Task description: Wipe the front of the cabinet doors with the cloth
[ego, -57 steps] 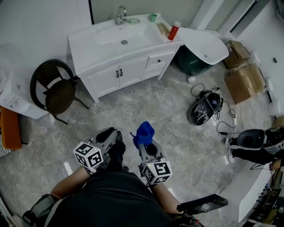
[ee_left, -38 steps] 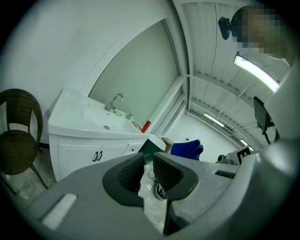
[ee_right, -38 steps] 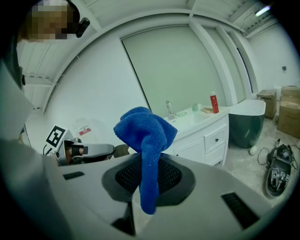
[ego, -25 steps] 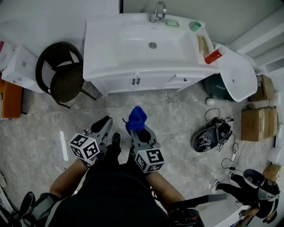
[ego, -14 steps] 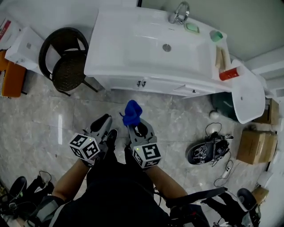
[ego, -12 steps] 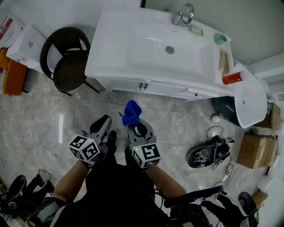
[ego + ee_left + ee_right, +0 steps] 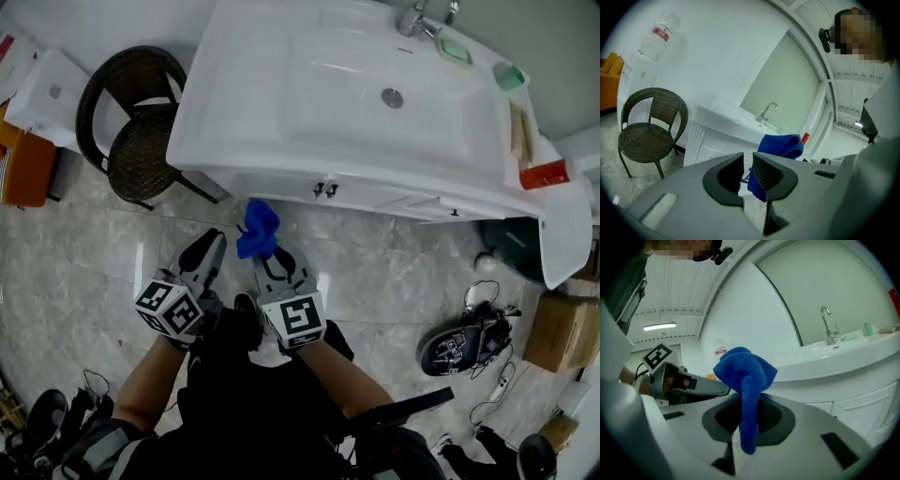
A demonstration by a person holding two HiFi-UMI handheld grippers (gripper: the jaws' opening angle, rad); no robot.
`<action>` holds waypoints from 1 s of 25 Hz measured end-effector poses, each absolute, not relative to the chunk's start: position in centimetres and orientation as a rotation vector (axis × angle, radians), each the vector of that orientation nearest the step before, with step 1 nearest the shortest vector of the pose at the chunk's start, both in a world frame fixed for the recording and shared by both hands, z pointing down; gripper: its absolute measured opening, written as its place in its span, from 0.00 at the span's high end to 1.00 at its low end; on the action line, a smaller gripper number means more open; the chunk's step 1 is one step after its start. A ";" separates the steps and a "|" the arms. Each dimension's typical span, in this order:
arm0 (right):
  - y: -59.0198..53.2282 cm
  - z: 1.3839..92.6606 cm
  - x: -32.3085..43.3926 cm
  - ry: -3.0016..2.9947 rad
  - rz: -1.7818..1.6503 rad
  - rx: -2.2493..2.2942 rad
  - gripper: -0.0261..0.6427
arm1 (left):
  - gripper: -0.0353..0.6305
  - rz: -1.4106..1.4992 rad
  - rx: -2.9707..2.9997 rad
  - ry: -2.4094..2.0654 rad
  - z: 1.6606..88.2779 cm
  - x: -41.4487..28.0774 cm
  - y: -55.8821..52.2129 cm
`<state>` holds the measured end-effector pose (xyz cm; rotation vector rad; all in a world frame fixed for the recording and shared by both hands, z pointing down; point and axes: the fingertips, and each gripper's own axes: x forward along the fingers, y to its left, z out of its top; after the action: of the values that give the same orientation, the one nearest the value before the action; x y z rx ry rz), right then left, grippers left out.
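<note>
1. Chair (image 7: 131, 150), dark wicker, sits at our 10 o'clock.
2. Our left gripper (image 7: 210, 242) shows jaws nearly together, nothing between them.
3. Our right gripper (image 7: 266, 257) is clamped on the blue cloth (image 7: 256, 228), which bunches up at its 12 o'clock.
4. We see the cabinet doors (image 7: 323, 190) at 1 o'clock, apart from the cloth.

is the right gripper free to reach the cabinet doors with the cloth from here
Probably yes: the right gripper, shut on the blue cloth, is close in front of the cabinet doors, with only floor between. The chair stands to the left.
</note>
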<state>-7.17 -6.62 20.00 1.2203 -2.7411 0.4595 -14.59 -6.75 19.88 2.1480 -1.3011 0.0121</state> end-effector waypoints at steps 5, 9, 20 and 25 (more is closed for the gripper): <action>-10.1 25.8 -12.0 -2.817 0.304 1.100 0.88 | 0.85 -0.057 2.129 -1.417 25.0 -18.7 -9.8; -13.1 29.8 -16.2 -2.872 0.162 1.015 0.88 | 0.85 -0.135 2.096 -1.506 29.6 -22.4 -10.8; -18.1 37.6 -18.9 -2.973 -0.031 1.050 0.88 | 0.85 -0.239 2.212 -1.560 39.8 -23.4 -10.7; -19.8 37.5 -11.9 -2.930 0.071 1.297 0.88 | 0.85 -0.262 2.284 -1.452 41.5 -19.5 -12.1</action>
<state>-11.89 -19.76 37.47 1.2975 -2.9301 0.0712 -19.51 -12.14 41.45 2.2841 -1.4519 -0.2621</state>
